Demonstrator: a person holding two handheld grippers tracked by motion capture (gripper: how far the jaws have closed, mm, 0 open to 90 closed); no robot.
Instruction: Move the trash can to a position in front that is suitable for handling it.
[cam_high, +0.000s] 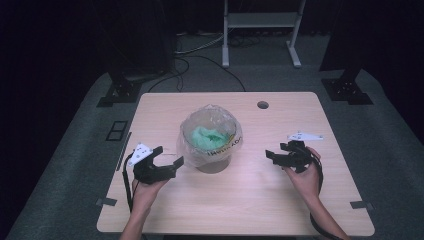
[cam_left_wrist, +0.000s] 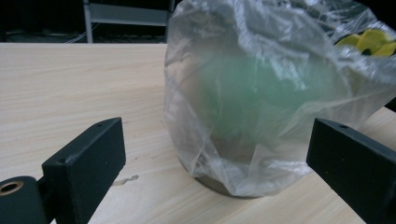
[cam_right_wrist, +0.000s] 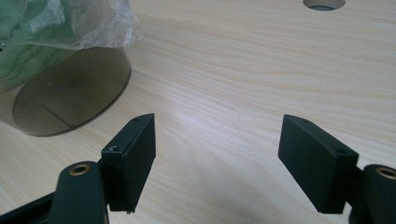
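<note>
- Nearest the person, at the bench's (cam_high: 250, 210) seven o'clock, the left gripper (cam_high: 167, 161) has its jaws spread apart around nothing, just beside the bag's left side.
- At four o'clock, the right gripper (cam_high: 278, 150) is likewise spread wide and empty, well apart from the bag.
- At the bench's centre stands a grey round container (cam_high: 214, 164) lined with a clear plastic bag (cam_high: 210, 132) that folds down over its rim; something green (cam_high: 207, 137) lies inside.
- Judgement: the step looks like taking hold of the bag's edge. Pinch only the loose film, low and gently, so the container does not tip.
- The left gripper view shows yellow pieces (cam_left_wrist: 369, 43) behind the film at two o'clock.
- The right gripper view shows the container's bare grey wall (cam_right_wrist: 70, 91) below the bag's hem.
- Farthest, at one o'clock, a round cable hole (cam_high: 262, 105) pierces the bench.
</note>
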